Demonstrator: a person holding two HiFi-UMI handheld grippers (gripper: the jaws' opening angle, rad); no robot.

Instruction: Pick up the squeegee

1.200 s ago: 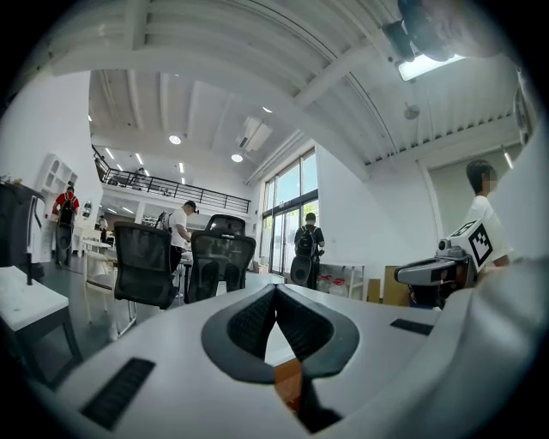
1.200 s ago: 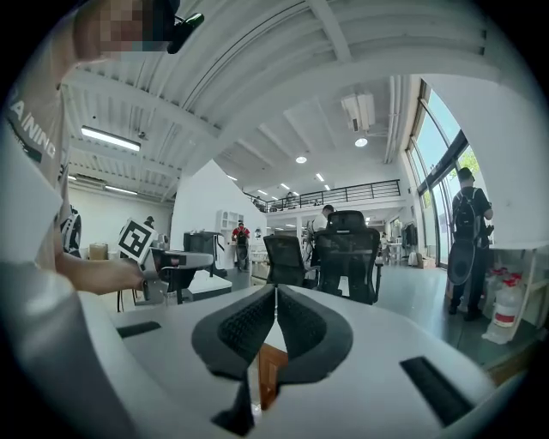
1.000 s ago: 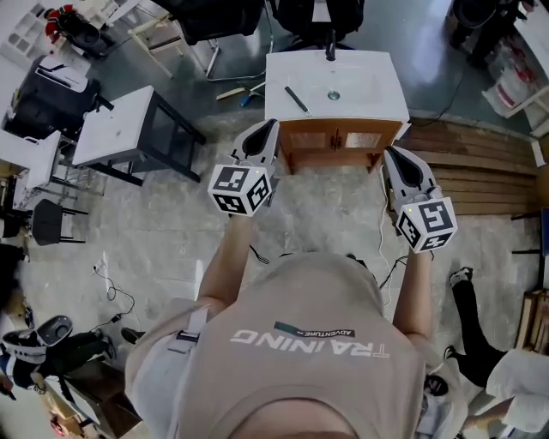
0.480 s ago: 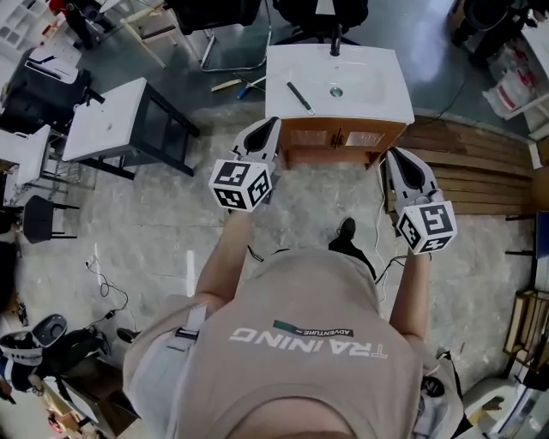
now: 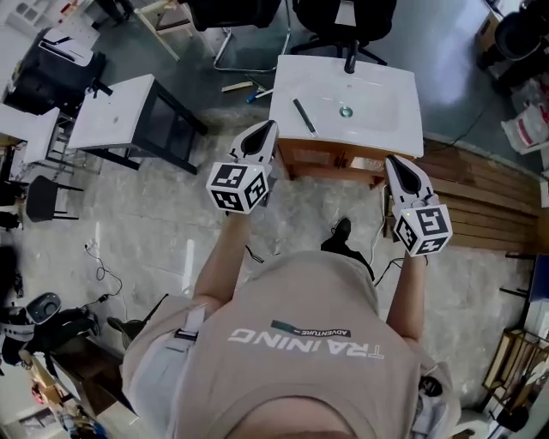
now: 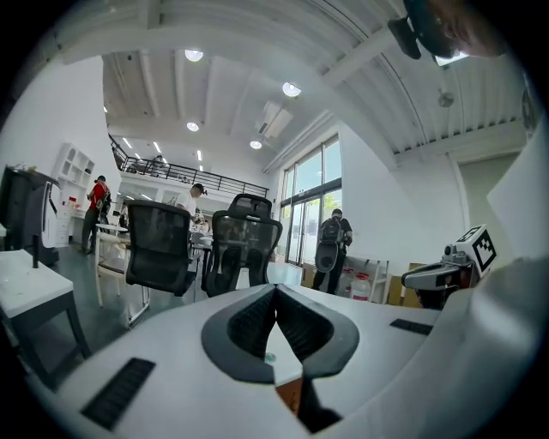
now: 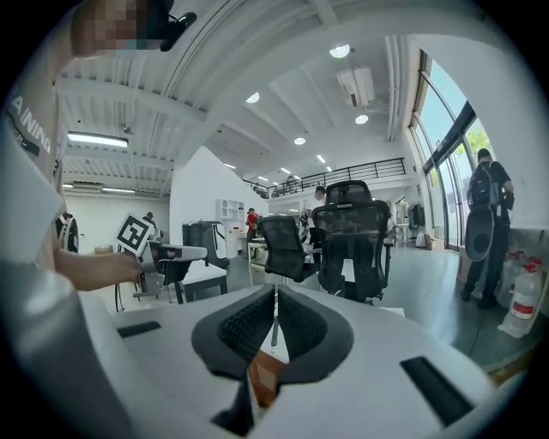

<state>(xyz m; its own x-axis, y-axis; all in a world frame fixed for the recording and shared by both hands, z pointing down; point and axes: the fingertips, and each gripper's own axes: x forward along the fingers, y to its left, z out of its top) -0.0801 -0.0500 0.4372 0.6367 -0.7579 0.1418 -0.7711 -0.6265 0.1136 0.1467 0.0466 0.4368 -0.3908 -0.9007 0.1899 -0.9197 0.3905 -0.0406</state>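
The squeegee (image 5: pixel 304 116) is a thin dark bar lying flat and slantwise on the left part of a white sink top (image 5: pixel 382 133). It sits just left of the basin's round drain (image 5: pixel 346 111), and nothing is touching it. A dark tap (image 5: pixel 350 58) stands at the back edge of the top, and a wooden cabinet (image 5: pixel 330 160) carries it from below.

The person stands in front of the cabinet with both arms held forward, a gripper in each hand. The left gripper (image 5: pixel 269 126) points toward the front left corner of the sink top, and its tip is apart from the squeegee. In the left gripper view its two dark pads meet at the tips with nothing caught between them. The right gripper (image 5: pixel 391 159) points at the cabinet's front right corner, well apart from the squeegee. Its jaws are likewise pressed together and empty. Each gripper carries its marker cube at the back, the left cube (image 5: pixel 236 187) and the right cube (image 5: pixel 423 229) nearest the person's chest.

One dark shoe (image 5: pixel 341 230) shows on the pale stone floor between the arms. To the left stands a white table on a dark frame (image 5: pixel 107 116). Black office chairs (image 5: pixel 339 17) stand behind the sink, and wooden planks (image 5: pixel 480 184) lie on the floor to its right. Further off, a person with a backpack (image 6: pixel 334 242) stands by the tall windows.
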